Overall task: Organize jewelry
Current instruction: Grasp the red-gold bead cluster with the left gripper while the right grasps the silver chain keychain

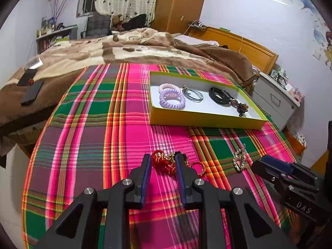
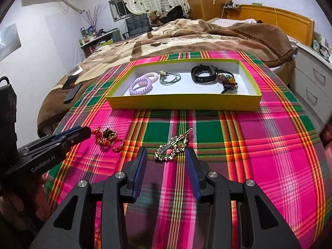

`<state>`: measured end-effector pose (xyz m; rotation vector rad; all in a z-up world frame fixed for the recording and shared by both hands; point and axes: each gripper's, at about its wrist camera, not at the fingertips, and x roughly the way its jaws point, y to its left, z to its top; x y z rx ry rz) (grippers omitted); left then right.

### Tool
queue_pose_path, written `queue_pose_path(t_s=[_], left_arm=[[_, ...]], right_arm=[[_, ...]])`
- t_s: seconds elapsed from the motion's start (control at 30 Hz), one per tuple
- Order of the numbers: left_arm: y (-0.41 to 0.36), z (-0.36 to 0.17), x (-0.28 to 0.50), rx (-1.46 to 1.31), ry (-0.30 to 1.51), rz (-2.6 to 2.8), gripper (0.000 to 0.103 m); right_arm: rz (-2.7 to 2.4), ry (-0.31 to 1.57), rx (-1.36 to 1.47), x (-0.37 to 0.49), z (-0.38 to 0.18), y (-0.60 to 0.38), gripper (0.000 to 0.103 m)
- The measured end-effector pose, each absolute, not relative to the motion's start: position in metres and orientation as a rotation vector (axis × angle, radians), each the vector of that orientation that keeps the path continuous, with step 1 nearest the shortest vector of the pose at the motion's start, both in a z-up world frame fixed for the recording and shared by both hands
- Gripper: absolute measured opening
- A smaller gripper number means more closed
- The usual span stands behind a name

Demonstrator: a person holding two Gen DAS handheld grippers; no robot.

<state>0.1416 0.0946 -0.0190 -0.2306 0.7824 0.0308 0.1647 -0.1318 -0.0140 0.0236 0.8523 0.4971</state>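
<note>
On the plaid cloth [image 2: 269, 128], near its front edge, lay two loose bunches of jewelry. The left gripper [image 1: 162, 161] hung low over the red and gold tangle [image 1: 166, 162], its blue-padded fingers [image 1: 146, 174] spread to either side of the bunch; whether the pads touched it could not be told. A small gold ring [image 1: 196, 165] lay just to the right of that gripper. The right gripper [image 2: 166, 155] hovered with its fingers wide apart, and the silver chain with a hair clip [image 2: 173, 145] sat on the cloth between and just ahead of their tips, not held.

Farther back on the cloth stood a shallow yellow box [image 2: 184, 101] with a white floor. Inside it, from left to right, lay two purple coil hair ties [image 2: 141, 83], a loop of grey cords [image 2: 170, 77], a black wristband [image 2: 203, 73] and a dark beaded piece [image 2: 228, 81] against the right end. Behind the cloth spread a brown blanket [image 2: 186, 35] over the bed.
</note>
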Motion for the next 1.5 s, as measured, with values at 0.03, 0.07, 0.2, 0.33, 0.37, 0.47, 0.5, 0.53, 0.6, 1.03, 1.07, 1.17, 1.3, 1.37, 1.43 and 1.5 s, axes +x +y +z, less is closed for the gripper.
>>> queue_pose_path(t_s=[0.03, 0.07, 0.2, 0.33, 0.37, 0.47, 0.5, 0.53, 0.6, 1.03, 1.07, 1.17, 1.3, 1.37, 1.43, 1.5], left_arm=[[0.095, -0.020, 0.144, -0.236, 0.788, 0.035, 0.023], [0.096, -0.021, 0.147, -0.242, 0.795, 0.041, 0.023], [0.098, -0.028, 0.158, -0.261, 0.823, 0.068, 0.023], [0.098, -0.034, 0.165, -0.270, 0.852, 0.072, 0.023], [0.098, -0.035, 0.166, -0.269, 0.854, 0.070, 0.023], [0.094, -0.035, 0.170, -0.250, 0.862, 0.063, 0.023], [0.093, -0.035, 0.171, -0.247, 0.865, 0.055, 0.023], [0.091, -0.036, 0.172, -0.243, 0.871, 0.040, 0.023], [0.088, -0.035, 0.172, -0.234, 0.870, 0.021, 0.023], [0.081, -0.029, 0.158, -0.165, 0.870, -0.033, 0.013], [0.080, -0.028, 0.157, -0.162, 0.869, -0.042, 0.013], [0.074, -0.028, 0.156, -0.135, 0.870, -0.076, 0.013], [0.067, -0.032, 0.164, -0.125, 0.895, -0.128, 0.012], [0.065, -0.032, 0.169, -0.116, 0.894, -0.137, 0.012], [0.066, -0.032, 0.174, -0.117, 0.898, -0.136, 0.012], [0.066, -0.032, 0.178, -0.097, 0.895, -0.121, 0.012]], right_arm=[[0.494, 0.858, 0.028, 0.167, -0.015, -0.131, 0.039], [0.489, 0.865, 0.033, 0.170, -0.017, -0.130, 0.039], [0.476, 0.888, 0.045, 0.181, -0.024, -0.125, 0.039], [0.467, 0.913, 0.048, 0.190, -0.028, -0.120, 0.039], [0.466, 0.916, 0.045, 0.191, -0.029, -0.120, 0.039], [0.459, 0.935, 0.032, 0.195, -0.032, -0.119, 0.039], [0.462, 0.934, 0.030, 0.195, -0.032, -0.120, 0.039], [0.464, 0.936, 0.028, 0.195, -0.032, -0.120, 0.039], [0.460, 0.936, 0.015, 0.196, -0.032, -0.121, 0.039], [0.473, 0.930, -0.042, 0.194, -0.031, -0.129, 0.014], [0.472, 0.930, -0.044, 0.193, -0.031, -0.129, 0.014], [0.473, 0.929, -0.037, 0.192, -0.031, -0.132, 0.014], [0.467, 0.929, -0.033, 0.191, -0.031, -0.136, 0.014], [0.464, 0.929, -0.032, 0.190, -0.030, -0.139, 0.014], [0.460, 0.929, -0.027, 0.190, -0.030, -0.142, 0.014], [0.457, 0.930, -0.022, 0.190, -0.030, -0.144, 0.014]])
